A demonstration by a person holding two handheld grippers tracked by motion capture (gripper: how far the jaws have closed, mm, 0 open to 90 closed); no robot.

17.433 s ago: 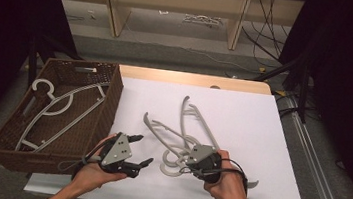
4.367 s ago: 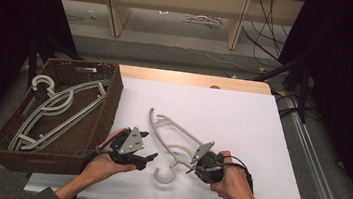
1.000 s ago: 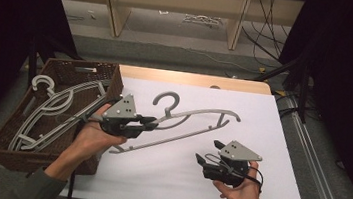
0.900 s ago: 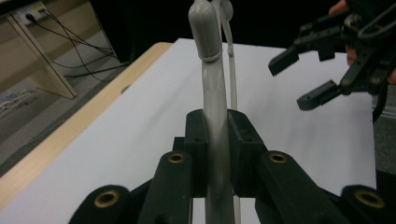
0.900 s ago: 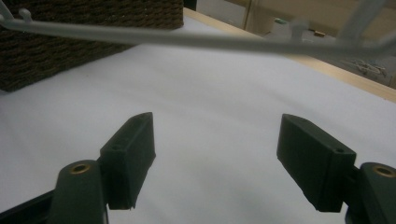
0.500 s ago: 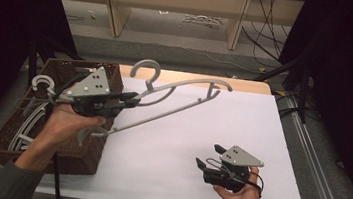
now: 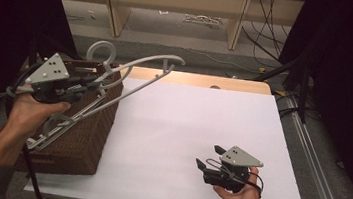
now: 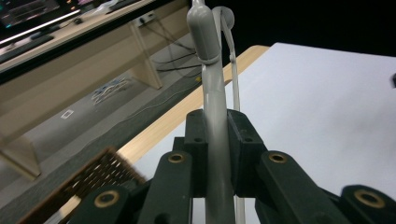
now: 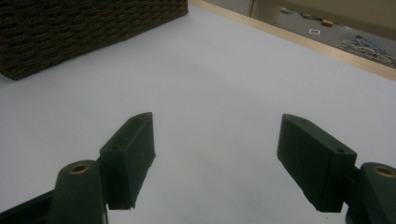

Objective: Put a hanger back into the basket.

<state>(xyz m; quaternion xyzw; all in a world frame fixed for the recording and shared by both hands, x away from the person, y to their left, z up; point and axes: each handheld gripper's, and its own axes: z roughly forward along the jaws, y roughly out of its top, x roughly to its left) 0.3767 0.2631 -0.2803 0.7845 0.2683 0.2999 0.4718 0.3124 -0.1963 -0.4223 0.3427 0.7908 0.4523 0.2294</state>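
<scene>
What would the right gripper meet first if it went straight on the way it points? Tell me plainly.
Probably the dark woven wicker basket. The open right gripper points across bare white table toward the basket's wall at upper left, though the line may pass beside its corner; depth is unclear.

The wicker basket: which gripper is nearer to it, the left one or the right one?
Left. The left gripper holds a grey hanger just above the wicker basket. The right gripper rests open, far across the white table.

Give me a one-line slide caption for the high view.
Left tongs shut on a grey hanger above the wicker basket; right tongs open over the white table.
</scene>
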